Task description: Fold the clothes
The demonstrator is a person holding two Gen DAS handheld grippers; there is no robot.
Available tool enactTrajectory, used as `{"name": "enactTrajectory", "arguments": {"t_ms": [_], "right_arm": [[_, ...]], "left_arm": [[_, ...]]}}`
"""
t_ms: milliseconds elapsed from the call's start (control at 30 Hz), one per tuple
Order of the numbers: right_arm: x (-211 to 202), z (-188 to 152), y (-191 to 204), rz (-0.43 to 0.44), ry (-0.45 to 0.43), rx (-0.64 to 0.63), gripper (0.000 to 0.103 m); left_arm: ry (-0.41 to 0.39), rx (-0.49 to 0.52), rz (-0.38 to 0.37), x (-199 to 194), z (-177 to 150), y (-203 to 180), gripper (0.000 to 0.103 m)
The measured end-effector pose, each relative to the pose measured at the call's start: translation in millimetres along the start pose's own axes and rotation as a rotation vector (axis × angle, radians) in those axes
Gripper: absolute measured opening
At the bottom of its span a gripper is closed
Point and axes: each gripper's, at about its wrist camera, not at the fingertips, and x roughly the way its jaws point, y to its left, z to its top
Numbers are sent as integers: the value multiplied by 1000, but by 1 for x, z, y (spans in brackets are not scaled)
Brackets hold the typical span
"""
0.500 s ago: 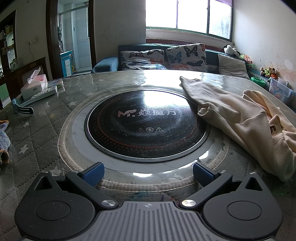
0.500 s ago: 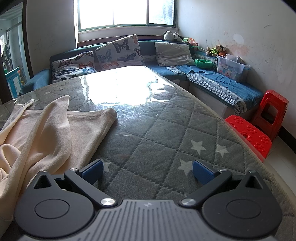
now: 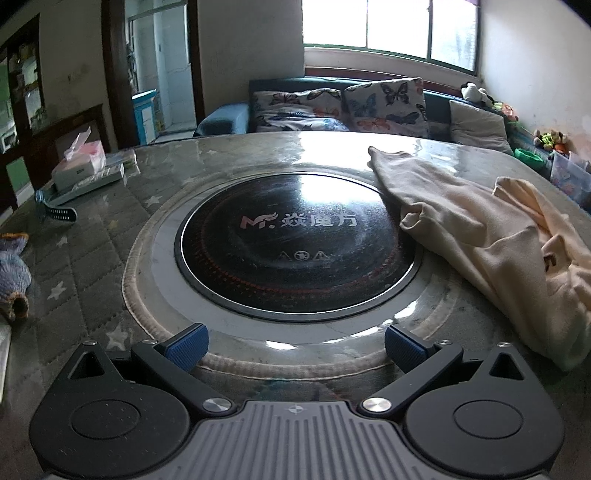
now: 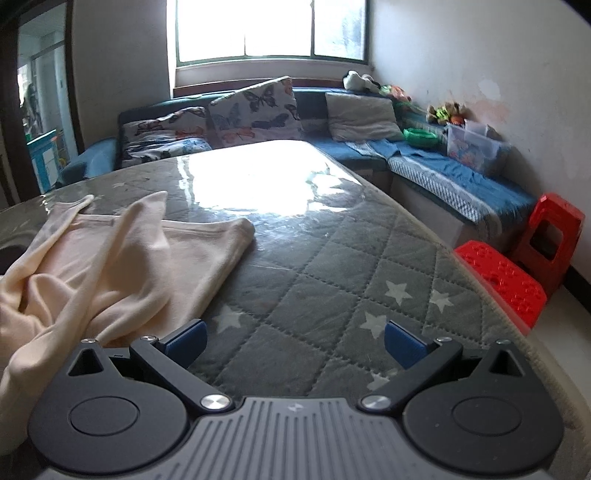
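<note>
Left gripper (image 3: 295, 345): jaws spread wide, nothing between the blue-padded fingertips (image 3: 186, 346), which hang over the near rim of a round black induction cooktop (image 3: 299, 243) set into the table. Right gripper (image 4: 293, 345): jaws likewise spread and empty, held over the grey quilted, star-printed table cover (image 4: 332, 295), which lies under a clear glossy sheet.

Cream garment (image 3: 498, 243): lies crumpled and unfolded on the table, to the right of the left gripper and apart from it; one edge overlaps the right rim of the cooktop. In the right wrist view the same cream garment (image 4: 110, 266) spreads to the left, its near folds just beside the left fingertip of the right gripper; whether they touch cannot be told.

Far left of the table, left wrist view: a tissue box (image 3: 79, 162), a black wristwatch (image 3: 61, 214) nearer the camera, and a blue knitted item (image 3: 13, 273) at the table edge.

Background: a blue corner sofa (image 4: 443, 173) with butterfly-print cushions (image 4: 255, 110) under a bright window (image 4: 269, 27); two red plastic stools (image 4: 517, 273) stand on the floor to the right of the table.
</note>
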Motion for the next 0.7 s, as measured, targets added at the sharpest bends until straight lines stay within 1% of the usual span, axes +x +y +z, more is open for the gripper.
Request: {"name": "enactTrajectory", "arguments": {"t_ms": [167,433,567,700], "right_arm": [[-20,-1,4,36,-15,-28,103],[-49,-13,7,94,-23,-52,103],[-60,-17,8,113,-22,-72,103],[-70,-23,9,121,-14,-83,103]], "left_arm": [[-11,-7,-7,-14,2,-15,103],[19,30,-40,-28,-4,-48,103],[34,44,-60,-35,-8,-59,103],[44,65,-64,-39,-9,-70,103]]}}
